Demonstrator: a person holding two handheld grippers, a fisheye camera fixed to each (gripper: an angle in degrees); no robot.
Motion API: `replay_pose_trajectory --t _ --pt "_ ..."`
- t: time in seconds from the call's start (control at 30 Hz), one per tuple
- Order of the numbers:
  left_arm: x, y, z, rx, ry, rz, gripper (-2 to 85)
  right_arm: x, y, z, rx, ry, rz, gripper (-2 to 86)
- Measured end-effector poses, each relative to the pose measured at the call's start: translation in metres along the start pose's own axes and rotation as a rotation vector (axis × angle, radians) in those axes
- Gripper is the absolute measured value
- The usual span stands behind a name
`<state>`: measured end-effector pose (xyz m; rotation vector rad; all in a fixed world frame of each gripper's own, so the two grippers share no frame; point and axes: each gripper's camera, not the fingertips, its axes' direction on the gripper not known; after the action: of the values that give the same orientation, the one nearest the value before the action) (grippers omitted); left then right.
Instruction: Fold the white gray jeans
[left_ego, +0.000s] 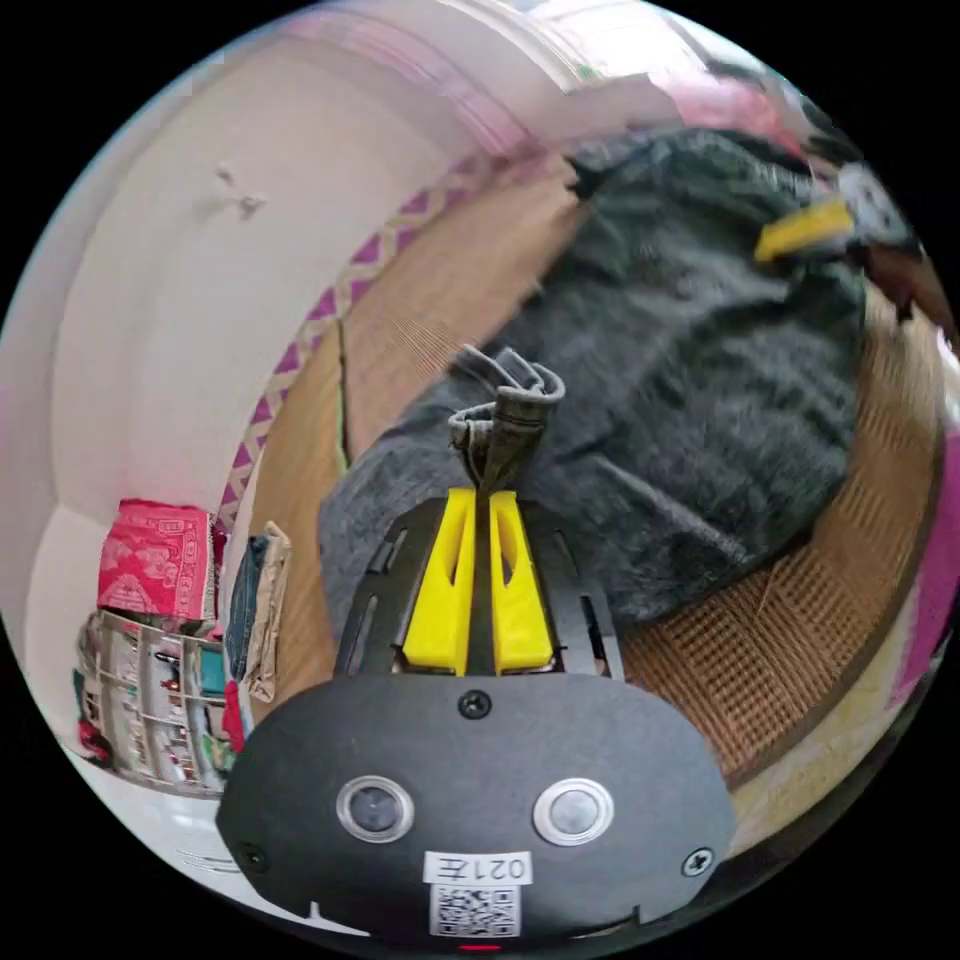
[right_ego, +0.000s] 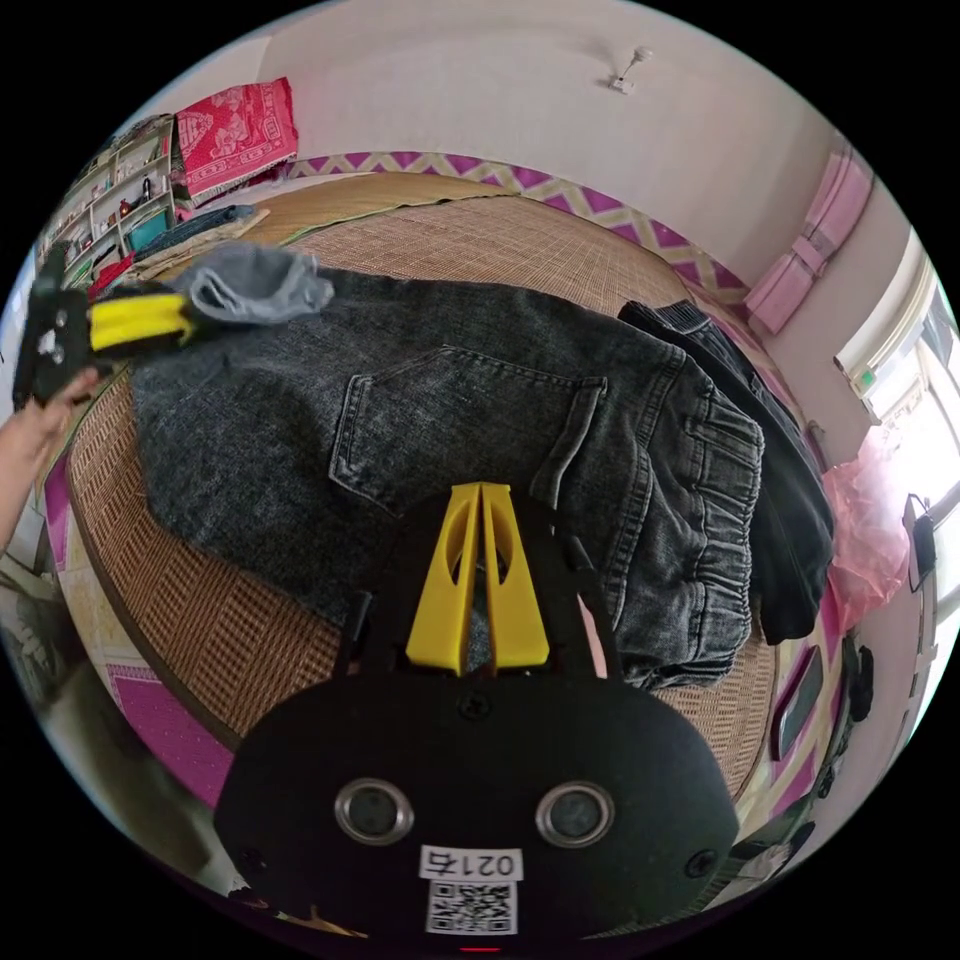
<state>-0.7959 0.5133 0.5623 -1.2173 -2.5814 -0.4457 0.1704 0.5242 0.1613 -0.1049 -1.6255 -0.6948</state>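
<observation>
Woven straw mat (right_ego: 480, 240) with purple-and-white zigzag border (right_ego: 560, 185) covers the surface. Red patterned cloth (right_ego: 235, 125) sits atop a cluttered shelf unit (right_ego: 110, 190) by the pale wall. Pink curtain (right_ego: 815, 235) hangs beside bright window (right_ego: 925, 350); crumpled pink plastic bag (right_ego: 865, 535) lies below it.

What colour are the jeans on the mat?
Dark washed grey, almost charcoal; the jeans show best in the right gripper view.

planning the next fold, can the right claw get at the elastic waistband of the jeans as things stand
Probably yes. The waistband lies bare on the woven mat, just beside the right claw, with nothing on top. The left claw is busy at the far leg end, pinching the hem.
</observation>
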Motion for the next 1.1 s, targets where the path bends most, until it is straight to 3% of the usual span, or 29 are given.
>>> replay_pose_trajectory --t 0.07,0.27,0.4,0.53,0.63,0.77,0.87,1.0,1.1 --pt "0.027 -0.014 -0.006 0.018 -0.089 -0.007 -0.4 0.005 0.003 0.000 0.000 -0.002 0.001 -0.6" --pt "0.023 -0.068 -0.086 0.148 -0.107 -0.025 -0.4 0.021 0.015 0.002 0.000 -0.008 0.004 -0.6" --pt "0.059 -0.092 -0.057 0.048 -0.109 0.073 -0.5 0.035 0.024 0.003 0.001 -0.017 0.009 -0.5" --pt "0.041 -0.098 -0.085 0.112 -0.110 0.009 -0.5 0.050 0.033 0.003 0.001 -0.040 0.021 -0.3" --pt "0.056 -0.102 -0.055 0.042 -0.073 0.104 -0.5 0.066 0.041 0.003 0.002 -0.078 0.043 0.6" --pt "0.066 -0.068 -0.063 0.152 -0.255 0.113 -0.1 0.126 0.082 -0.033 0.099 -0.241 0.332 8.7" --pt "0.033 -0.035 -0.076 0.259 -0.150 0.047 -0.2 0.176 0.155 -0.064 0.254 -0.329 0.688 11.5" --pt "-0.008 0.004 -0.072 0.291 -0.077 -0.055 -0.8 0.215 0.248 -0.051 0.298 -0.417 1.101 13.4" --pt "-0.046 0.043 -0.069 0.327 0.046 -0.120 -0.9 0.221 0.275 -0.042 0.364 -0.513 1.238 13.5"
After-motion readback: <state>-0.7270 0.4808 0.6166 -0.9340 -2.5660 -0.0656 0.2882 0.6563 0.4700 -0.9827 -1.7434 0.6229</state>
